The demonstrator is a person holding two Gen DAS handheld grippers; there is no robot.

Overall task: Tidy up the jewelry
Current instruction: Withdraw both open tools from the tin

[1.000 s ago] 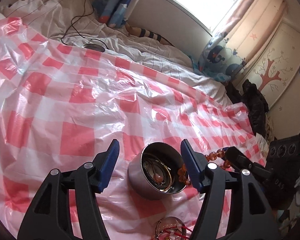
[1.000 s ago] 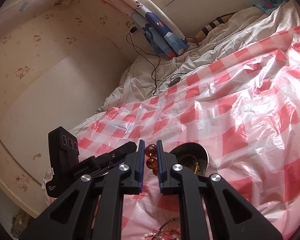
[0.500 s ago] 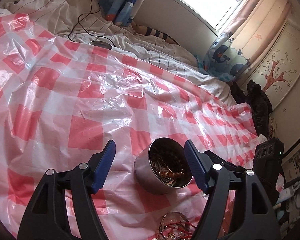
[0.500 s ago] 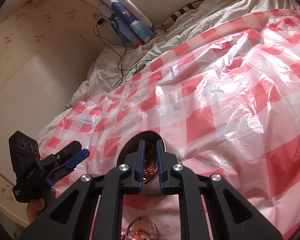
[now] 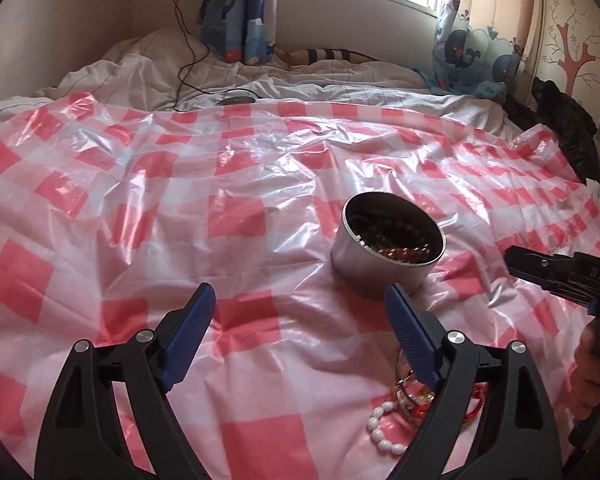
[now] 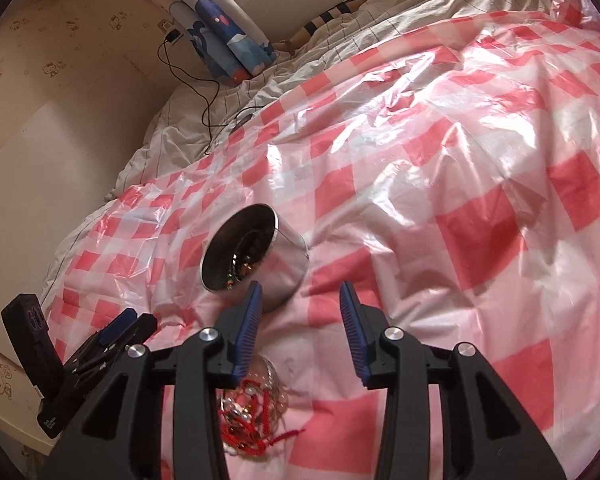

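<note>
**Tin on checked sheet, both grippers parted and empty**

Left wrist view: left gripper (image 5: 300, 304) low over red-and-white checked plastic sheet (image 5: 148, 216), blue-padded fingers spread wide, nothing between them. Round metal tin (image 5: 384, 258) upright on the sheet, ahead and slightly right of the gap, close beyond the right fingertip. Brown bead strand (image 5: 404, 249) coiled inside the tin, against its near wall. Heap of jewelry on the sheet at lower right, partly hidden behind the right finger: white bead bracelet (image 5: 382, 436), red cord (image 5: 474, 408). Right gripper (image 5: 528, 262) at the far right edge, well apart from the tin, fingers together as far as visible. White bedding (image 5: 284, 80) beyond the sheet, black cable (image 5: 184, 60) across it, whale-print curtains (image 5: 240, 12) by the window.

Right wrist view: right gripper (image 6: 300, 300) over the same sheet (image 6: 440, 160), fingers moderately apart, holding nothing. Tin (image 6: 256, 252) just beyond the left fingertip, open mouth turned toward the lens, beads dimly visible inside. Tangle of red cord (image 6: 256, 436) and small beads below the fingers, near the bottom edge. Left gripper (image 6: 124, 326) at lower left, apart from the tin; finger spacing impossible to tell here.
</note>
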